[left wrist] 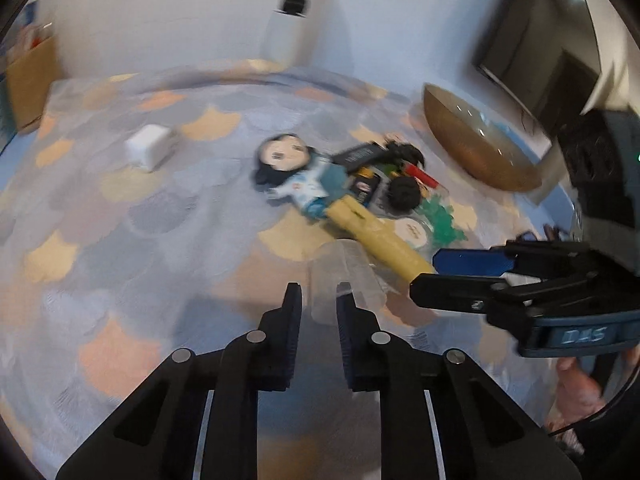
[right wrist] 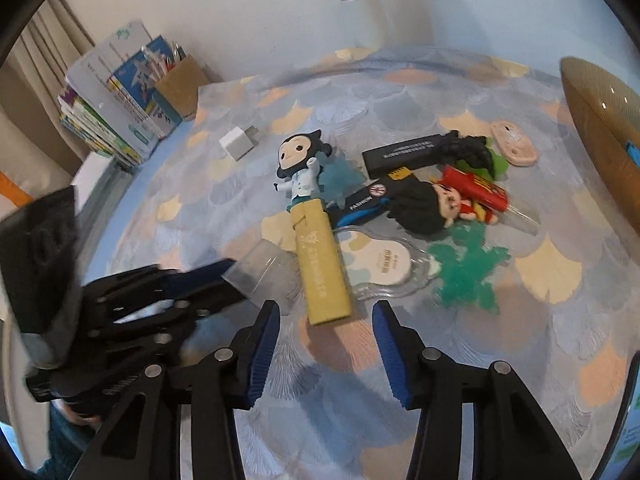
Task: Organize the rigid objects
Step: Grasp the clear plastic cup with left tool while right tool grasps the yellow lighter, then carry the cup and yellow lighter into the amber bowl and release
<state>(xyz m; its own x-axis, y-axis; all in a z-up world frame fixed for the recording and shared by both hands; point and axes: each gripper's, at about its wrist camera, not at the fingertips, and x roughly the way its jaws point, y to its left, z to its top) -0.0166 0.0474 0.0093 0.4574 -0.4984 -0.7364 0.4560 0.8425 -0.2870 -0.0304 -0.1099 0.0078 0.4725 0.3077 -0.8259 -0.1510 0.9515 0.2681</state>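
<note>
Left tongs (left wrist: 319, 294) pinch a clear cap (left wrist: 344, 276); right tongs (right wrist: 326, 312) gape over yellow box (right wrist: 322, 264)

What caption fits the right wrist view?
Open right gripper poised before a yellow box amid cluttered toys on a patterned table.

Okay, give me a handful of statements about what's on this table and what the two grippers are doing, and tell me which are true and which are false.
1. The left gripper holds a clear plastic piece. True.
2. The right gripper is clamped on the yellow highlighter. False: its jaws stand open, short of the highlighter, holding nothing.
3. The white cube charger sits apart from the pile. True.
4. The wooden bowl holds the red tube. False: the tube lies on the tablecloth within the pile.
5. A stack of books stands at the table's far left. True.
</note>
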